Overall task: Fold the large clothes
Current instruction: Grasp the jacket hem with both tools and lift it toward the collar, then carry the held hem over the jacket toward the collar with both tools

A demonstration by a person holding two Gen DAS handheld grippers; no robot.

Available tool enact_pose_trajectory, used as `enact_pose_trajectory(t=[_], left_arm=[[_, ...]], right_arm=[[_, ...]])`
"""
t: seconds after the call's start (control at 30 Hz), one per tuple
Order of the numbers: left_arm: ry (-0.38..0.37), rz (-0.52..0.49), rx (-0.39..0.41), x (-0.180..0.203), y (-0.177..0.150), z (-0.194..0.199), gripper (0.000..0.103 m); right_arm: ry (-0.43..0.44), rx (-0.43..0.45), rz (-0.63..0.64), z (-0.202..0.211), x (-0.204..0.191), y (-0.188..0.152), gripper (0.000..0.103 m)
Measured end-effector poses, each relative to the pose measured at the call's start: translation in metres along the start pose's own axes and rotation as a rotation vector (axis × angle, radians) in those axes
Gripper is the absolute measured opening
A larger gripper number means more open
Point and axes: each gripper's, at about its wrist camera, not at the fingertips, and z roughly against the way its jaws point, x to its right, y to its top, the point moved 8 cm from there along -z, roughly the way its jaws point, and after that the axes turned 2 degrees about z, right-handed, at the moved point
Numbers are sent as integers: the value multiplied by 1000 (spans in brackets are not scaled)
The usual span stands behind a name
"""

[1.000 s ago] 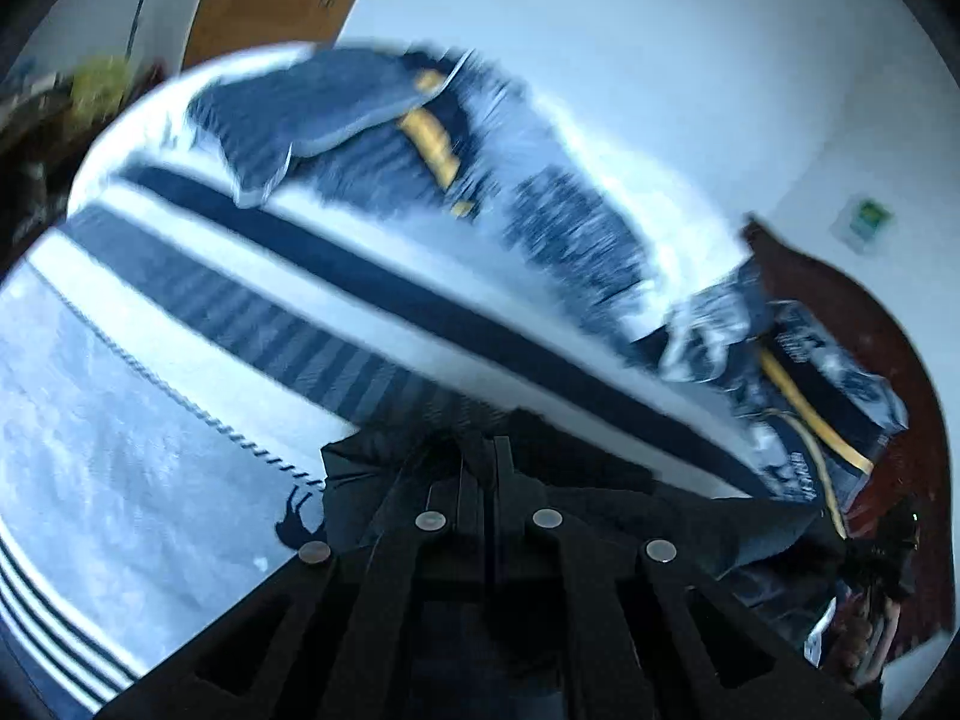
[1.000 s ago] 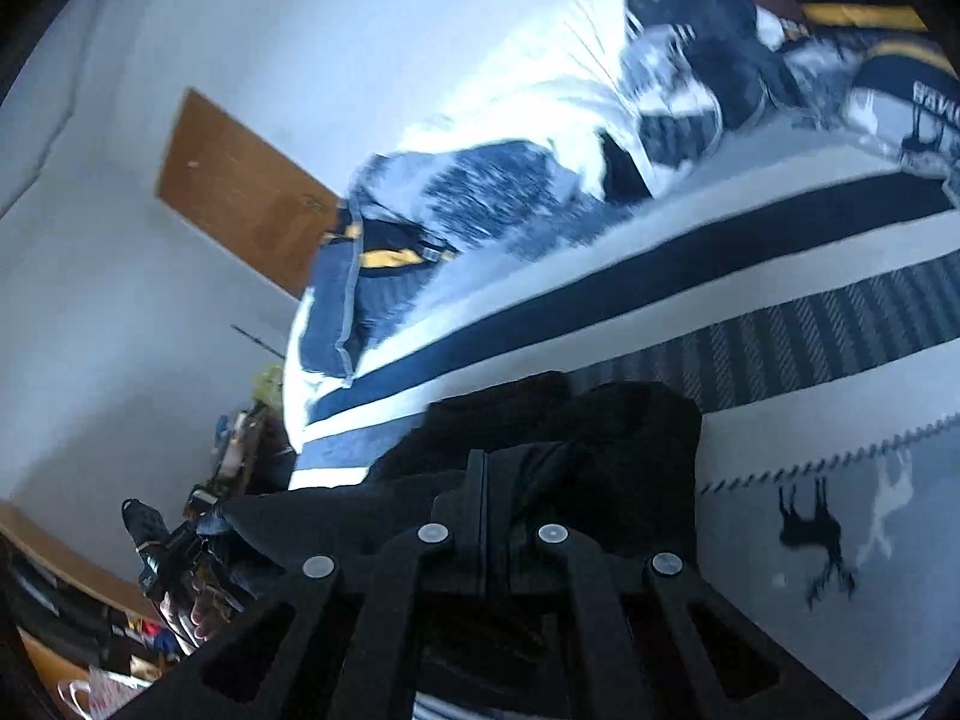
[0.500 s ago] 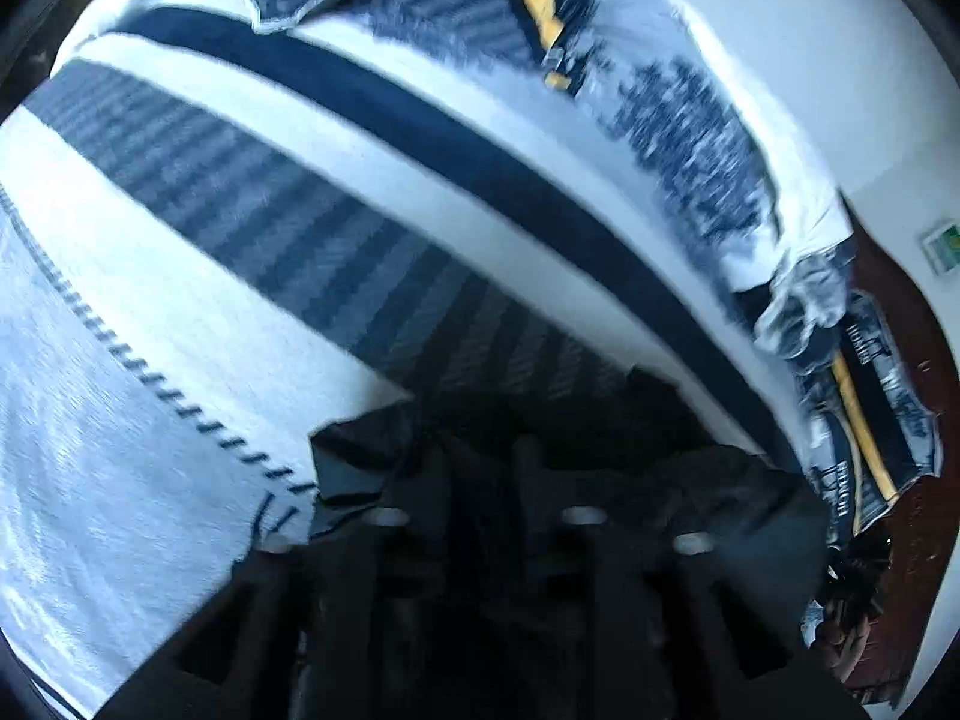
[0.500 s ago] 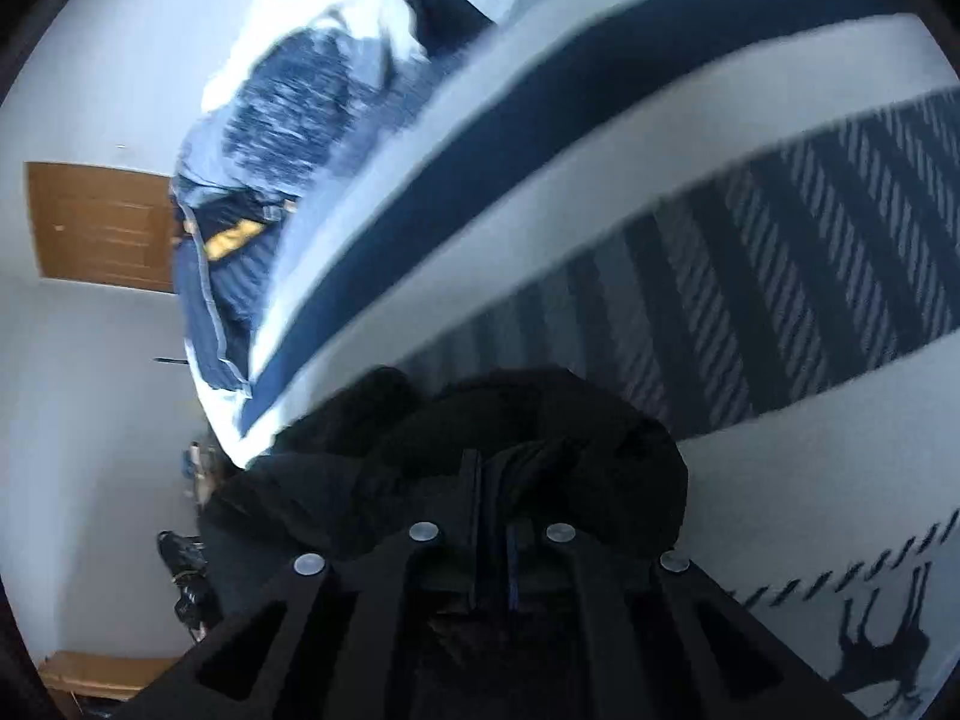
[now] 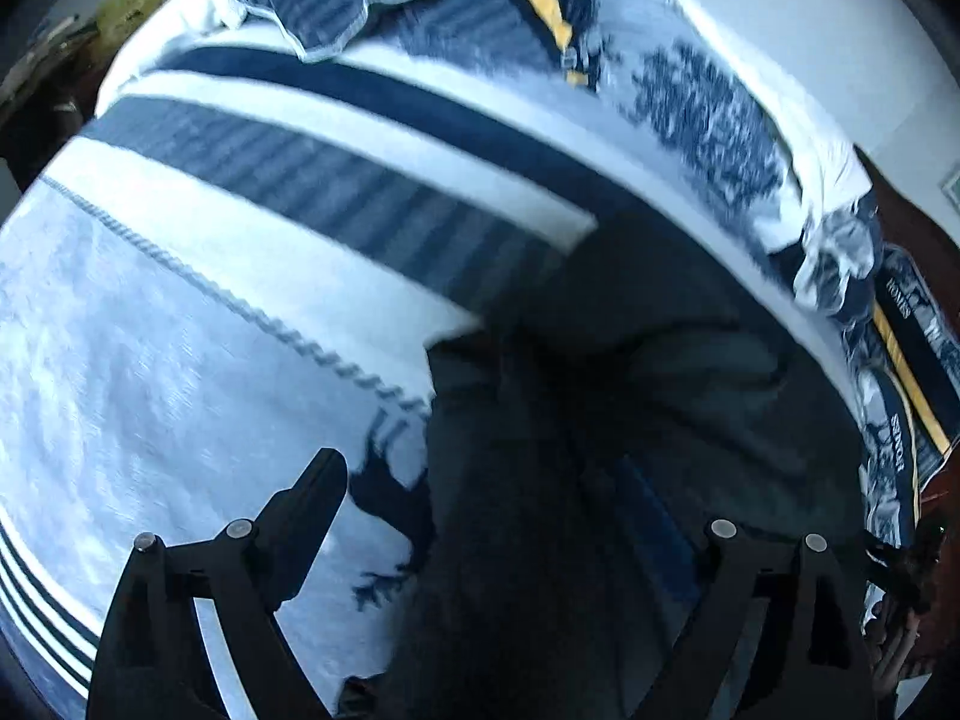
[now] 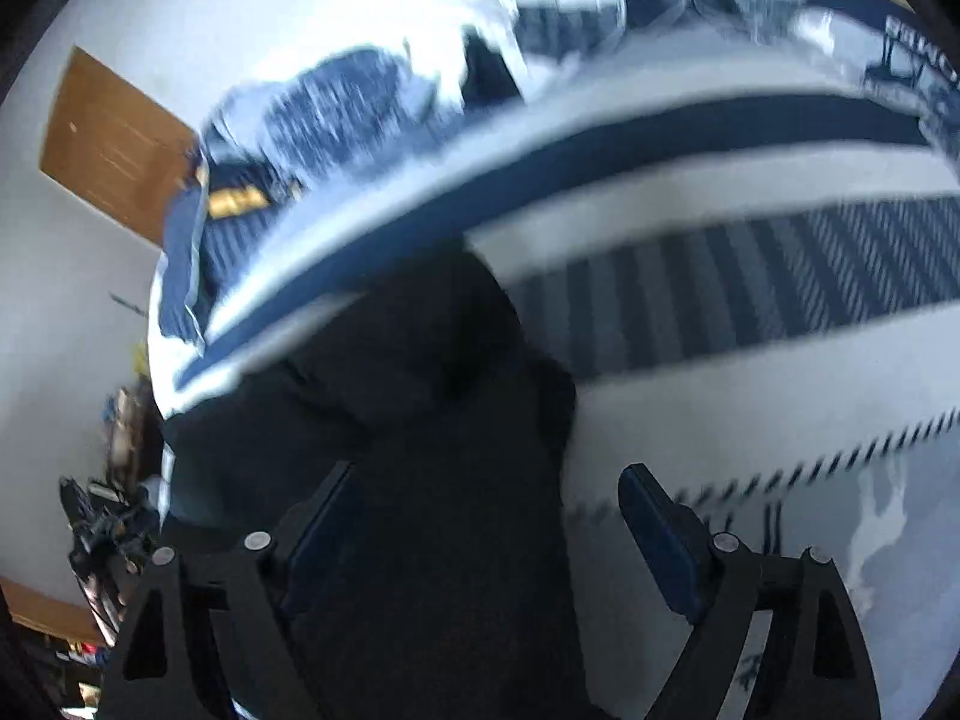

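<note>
Bed w/ striped white-and-navy blanket fills most of both views; crumpled blue-and-yellow bedding piled along its far side by the white wall. Dark garment lies bunched on the blanket, running down btwn the fingers of each tool. Left hand-held gripper spread wide, gripping nothing. Right hand-held gripper also wide, cloth loose btwn its fingers. Brown door at left in right wrist view.
</note>
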Motion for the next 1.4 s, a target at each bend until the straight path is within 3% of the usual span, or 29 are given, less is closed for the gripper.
enact_pose_trajectory(t=[0.03,0.07,0.1,0.2,0.23,0.27,0.3,0.37,0.43,0.5,0.63,0.73,0.77,0.83,0.87,0.9,0.93,0.97,1.0,1.13,1.23,1.33,1.4], left_arm=[[-11,-8,-4,5,2,-4,81],[-21,-26,2,12,7,-5,74],[-11,-48,20,18,14,-4,74],[-28,-100,41,39,32,-8,72],[-27,-111,39,46,37,-14,63],[-9,-130,28,51,39,-23,20],[32,-144,2,49,37,-35,1],[71,-141,-36,43,31,-58,0],[97,-130,-12,32,31,-68,0],[75,-78,-1,24,33,-72,0],[164,-98,-3,18,30,-76,0],[77,-68,38,16,28,-44,0],[62,-51,59,12,27,-31,4],[43,-23,106,1,15,0,35],[47,-11,125,-6,8,11,67],[70,8,161,-18,-5,29,83],[84,14,186,-24,-13,40,84],[89,15,212,-33,-29,54,84],[91,16,211,-39,-42,61,84],[75,76,170,-62,-107,72,84],[31,149,114,-70,-139,61,84],[-94,285,21,-73,-161,43,84],[-134,346,13,-73,-164,38,84]], right_arm=[[-10,-22,2,-9,1,-2,71],[-24,-46,3,-16,5,-5,49],[-14,-70,-7,-23,7,-7,32],[13,-28,-18,-17,4,4,9],[7,-19,2,-14,0,6,7],[4,-15,18,-13,-3,9,4],[-10,-25,21,-13,-3,11,4],[-52,-44,17,-20,-1,12,4],[-115,-55,29,-31,8,7,4],[-146,-66,23,-47,19,3,3],[-235,-96,43,-80,37,-11,2],[-161,-30,2,-60,30,-6,7],[-114,9,-3,-46,24,-4,7],[-81,51,15,-21,17,-3,10],[-68,67,30,-9,12,-6,27],[-48,77,44,3,6,-11,66],[-26,88,51,15,1,-17,85],[-9,118,53,27,-3,-24,90],[5,174,64,47,-8,-36,90],[25,204,29,70,-6,-84,90],[60,214,-98,76,21,-122,90],[142,183,-283,60,37,-153,90],[188,158,-378,48,48,-162,89]])
